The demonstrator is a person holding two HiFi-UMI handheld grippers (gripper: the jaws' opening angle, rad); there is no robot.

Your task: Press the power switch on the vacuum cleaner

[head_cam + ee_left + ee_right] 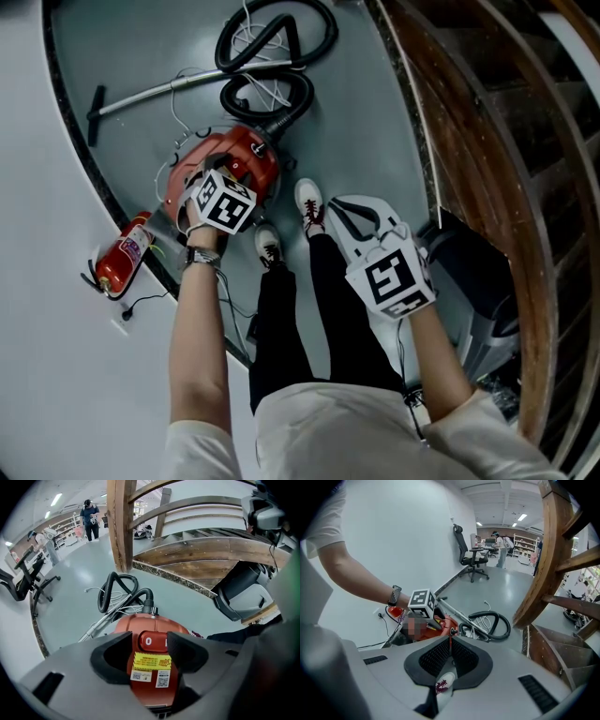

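The red vacuum cleaner (246,159) lies on the grey floor with its black hose (272,56) coiled beyond it. In the left gripper view its red power switch (152,641), marked with a 0, shows above a yellow sticker (151,661). My left gripper (150,644) hangs just over the vacuum's top and points steeply down. Its jaws stand open, one on each side of the switch, and touch nothing. Its marker cube (223,202) hides the switch in the head view. My right gripper (334,208) hovers over the person's shoes (309,202), shut and empty.
A red fire extinguisher (122,255) lies by the white wall, left of the vacuum. The metal wand (159,92) and white cables lie near the hose. A wooden staircase (487,141) curves along the right. A black office chair (28,581) and people stand far off.
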